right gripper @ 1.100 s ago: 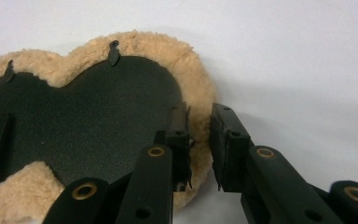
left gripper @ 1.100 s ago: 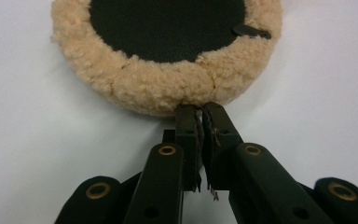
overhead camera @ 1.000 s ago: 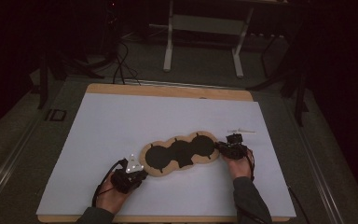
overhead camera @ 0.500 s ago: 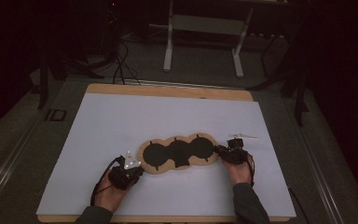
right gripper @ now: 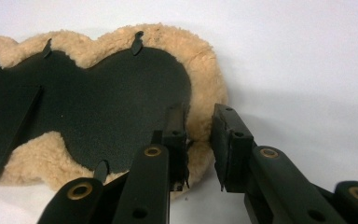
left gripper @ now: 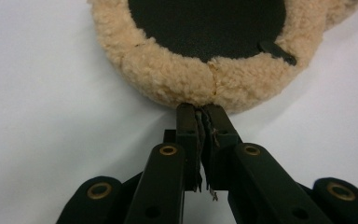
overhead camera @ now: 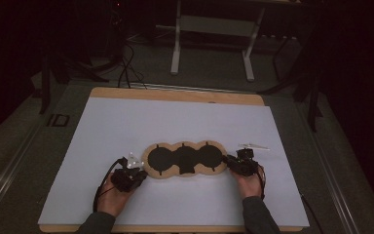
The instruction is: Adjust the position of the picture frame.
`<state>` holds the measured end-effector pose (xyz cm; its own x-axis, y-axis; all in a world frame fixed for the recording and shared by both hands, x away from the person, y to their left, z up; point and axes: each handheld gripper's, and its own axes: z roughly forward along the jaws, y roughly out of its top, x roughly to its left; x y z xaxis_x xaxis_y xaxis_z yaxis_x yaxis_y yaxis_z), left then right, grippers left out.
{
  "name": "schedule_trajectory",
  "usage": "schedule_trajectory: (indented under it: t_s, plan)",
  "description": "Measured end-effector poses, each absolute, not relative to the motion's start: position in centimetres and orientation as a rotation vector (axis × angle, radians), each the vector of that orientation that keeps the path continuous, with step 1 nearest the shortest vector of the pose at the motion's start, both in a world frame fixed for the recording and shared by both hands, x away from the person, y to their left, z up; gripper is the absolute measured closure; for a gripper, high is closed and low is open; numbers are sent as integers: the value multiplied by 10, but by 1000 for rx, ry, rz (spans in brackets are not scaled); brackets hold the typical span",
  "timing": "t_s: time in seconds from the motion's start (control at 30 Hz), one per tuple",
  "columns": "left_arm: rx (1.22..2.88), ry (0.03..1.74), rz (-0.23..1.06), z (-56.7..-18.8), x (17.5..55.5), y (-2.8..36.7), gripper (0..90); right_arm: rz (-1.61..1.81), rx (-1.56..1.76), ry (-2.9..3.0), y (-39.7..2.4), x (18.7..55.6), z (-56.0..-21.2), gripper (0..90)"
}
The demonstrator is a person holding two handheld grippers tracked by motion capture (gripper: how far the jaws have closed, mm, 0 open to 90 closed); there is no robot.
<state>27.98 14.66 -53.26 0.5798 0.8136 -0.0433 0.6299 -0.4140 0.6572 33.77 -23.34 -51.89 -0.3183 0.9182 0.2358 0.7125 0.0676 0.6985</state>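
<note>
Fleece-edged and tan, with three black round panels, the pad [overhead camera: 184, 159] is now lying flat and lengthwise across the white sheet [overhead camera: 175, 122], nearer the person's edge than a second ago, when it sat further up and at a slant with its right end higher. Judged from this, the pad is being drawn back and squared off, and the straightening looks nearly complete.

Left gripper [left gripper: 200, 114]: jaws are pressing almost together at the pad's left fleece rim, with only a thin strand of fibre showing between them. Right gripper [right gripper: 199, 133]: jaws are standing apart astride the right fleece rim, one over the black panel and one outside; the pads are not visibly pressing.

Both hands are lying low on the sheet at the pad's two ends, forearms entering from the near edge, grippers pointing inward. A small white item [overhead camera: 253, 146] is lying just beyond the right gripper.
</note>
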Motion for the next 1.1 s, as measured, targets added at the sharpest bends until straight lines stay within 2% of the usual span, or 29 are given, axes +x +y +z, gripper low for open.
schedule_trajectory:
  t_s: [0.5,0.6,0.9,1.1]
  plan:
    - [2105,1189,424,-537,278,149,866,1107,1614,2074,-230,329,-520,748]
    - [2108,1186,426,-537,277,149,837,1113,1579,2107,-232,330,-520,739]
    - [2113,1186,450,-536,273,147,807,1117,1343,2169,-247,305,-507,588]
    - [2111,1157,488,-534,269,144,780,1186,1333,2210,-250,303,-514,620]
